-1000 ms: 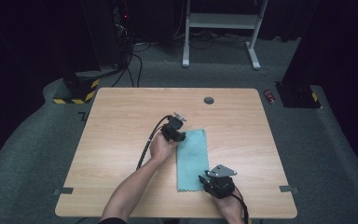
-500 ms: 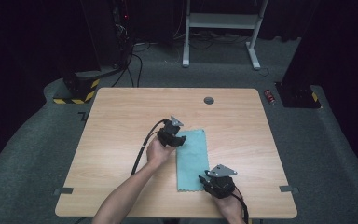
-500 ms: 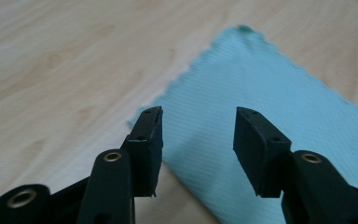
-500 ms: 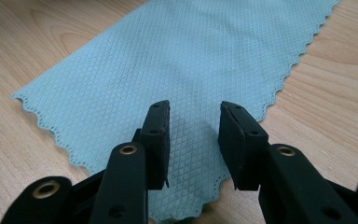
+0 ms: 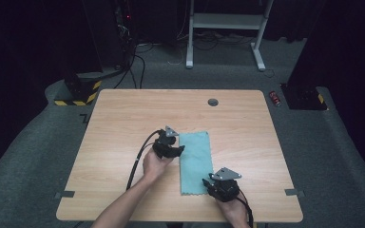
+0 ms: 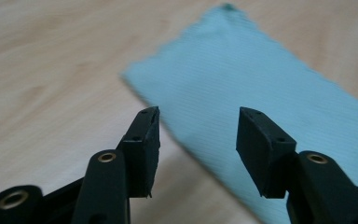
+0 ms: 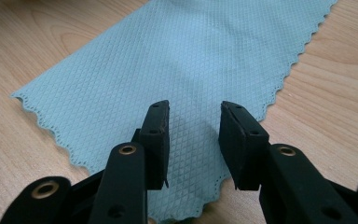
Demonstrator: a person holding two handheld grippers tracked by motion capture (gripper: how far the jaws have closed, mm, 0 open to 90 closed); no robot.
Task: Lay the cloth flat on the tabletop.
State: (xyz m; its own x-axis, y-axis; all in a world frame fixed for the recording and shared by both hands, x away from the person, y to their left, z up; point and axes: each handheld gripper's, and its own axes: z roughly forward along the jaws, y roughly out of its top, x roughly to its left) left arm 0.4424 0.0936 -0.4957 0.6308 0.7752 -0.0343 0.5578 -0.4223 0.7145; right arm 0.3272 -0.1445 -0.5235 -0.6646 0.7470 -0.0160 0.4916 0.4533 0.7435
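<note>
— How do the tongs stand?

— The left gripper [image 6: 198, 133] has blunt black jaws, matte and square-ended with brass rivets at the arms; they have just been opening and gape wide with nothing pinched, hovering over the long left edge of the cloth [image 6: 265, 88]; in the high view it [image 5: 168, 146] sits just beside that edge, near the cloth's far left corner. The right gripper [image 7: 193, 140] has its jaws parted too, pads apart over the cloth's near end; nothing is clamped.

— And the cloth?

— A pale teal rectangle [image 5: 196, 161], folded narrow and flat; its weave is a fine diamond waffle [image 7: 168, 60], its short edges scalloped; it lies lengthwise near the middle of the tabletop [image 5: 123, 118], its near end close to the front edge; the wood is light, smooth-grained, with rounded corners.
</note>
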